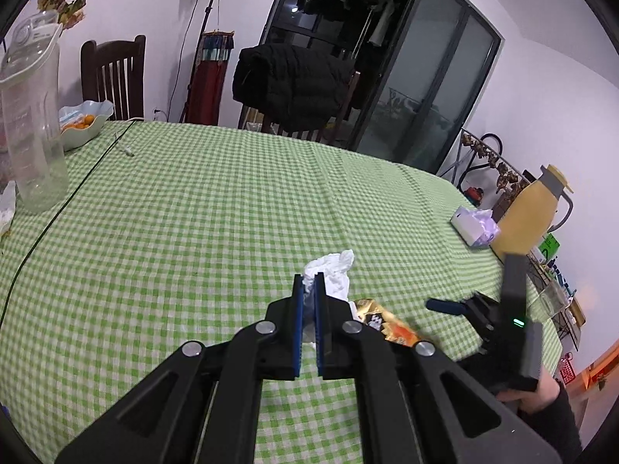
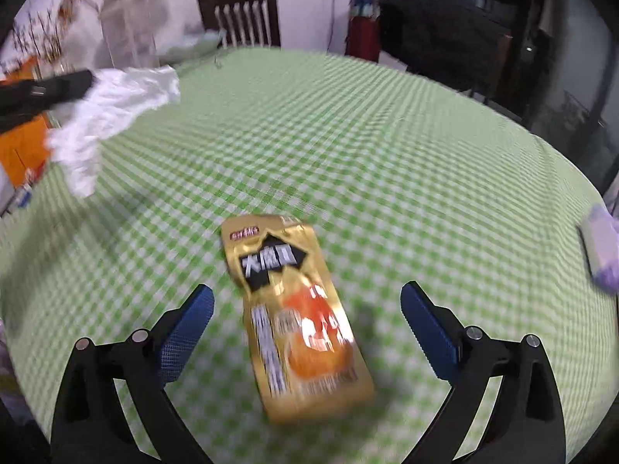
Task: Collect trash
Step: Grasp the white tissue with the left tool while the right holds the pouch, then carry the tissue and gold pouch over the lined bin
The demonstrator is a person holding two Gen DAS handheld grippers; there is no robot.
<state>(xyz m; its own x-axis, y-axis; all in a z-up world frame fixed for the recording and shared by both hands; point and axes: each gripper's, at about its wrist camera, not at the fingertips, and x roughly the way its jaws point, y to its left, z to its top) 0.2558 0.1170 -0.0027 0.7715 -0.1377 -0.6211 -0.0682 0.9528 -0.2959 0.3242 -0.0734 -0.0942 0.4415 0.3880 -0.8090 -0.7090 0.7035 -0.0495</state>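
My left gripper (image 1: 308, 282) is shut on a crumpled white tissue (image 1: 332, 270), held just above the green checked tablecloth (image 1: 193, 212). In the right wrist view that tissue (image 2: 116, 108) hangs from the left gripper (image 2: 83, 79) at the upper left. A gold and orange snack wrapper (image 2: 298, 317) lies flat on the cloth. My right gripper (image 2: 307, 292) stands open wide over it, one blue finger on each side, and neither touches it. In the left wrist view the wrapper (image 1: 390, 324) lies just right of my fingers, with the right gripper (image 1: 464, 309) beyond it.
A clear plastic pitcher (image 1: 33, 123) and a bowl of oranges (image 1: 83, 121) stand at the far left, and a black cable (image 1: 58, 208) runs across the cloth. A tissue pack (image 1: 474, 226) and a yellow jug (image 1: 530, 212) sit near the right edge. Chairs (image 1: 114, 73) stand behind.
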